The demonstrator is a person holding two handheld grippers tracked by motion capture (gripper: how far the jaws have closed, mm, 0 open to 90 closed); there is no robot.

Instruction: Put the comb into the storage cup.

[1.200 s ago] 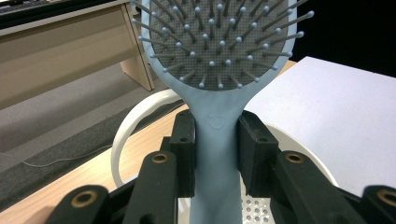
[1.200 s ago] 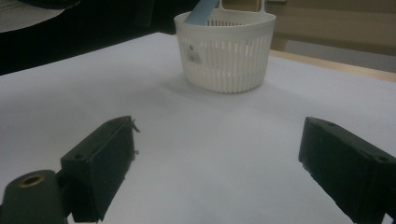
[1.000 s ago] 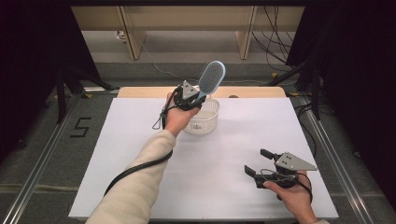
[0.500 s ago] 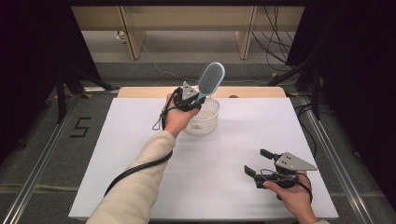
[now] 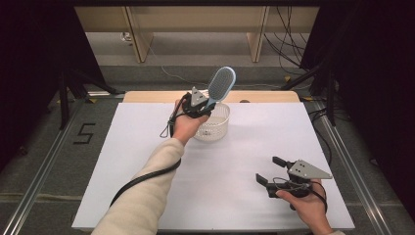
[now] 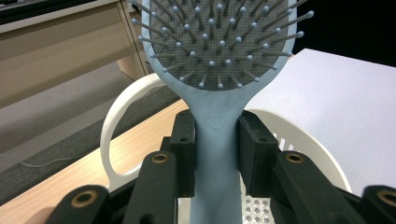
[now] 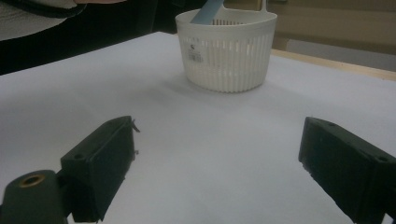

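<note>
Standing over the white-covered table (image 5: pixel 147 161), I'd say everything turns on how the brush sits against the basket. The white slotted plastic basket with a loop handle (image 5: pixel 215 128) stands just above the middle of the high view, and the pale blue paddle hairbrush with grey ball-tipped bristles (image 5: pixel 221 84) rises out of it, leaning toward the upper right of the frame. Its long axis runs steeply up from the basket, head high and handle down past the rim. In the left gripper view the handle (image 6: pixel 215 154) is pinched from both sides by the black pads, so the left gripper (image 5: pixel 201 108) is clamped on the brush, right at the basket's left rim. My guess is the brush either goes straight down into the basket or lifts clear along that same slanted line. The right gripper (image 5: pixel 273 171) hangs low in the lower right of the high view, well apart from the basket, its jaws spread wide with nothing between them. The left hand is plainly the nearer one.

A small sticker (image 7: pixel 196 52) sits on the basket wall in the right gripper view; its print is too small to read. A dark "5" (image 5: pixel 84 133) is marked on the floor at the left of the high view.
</note>
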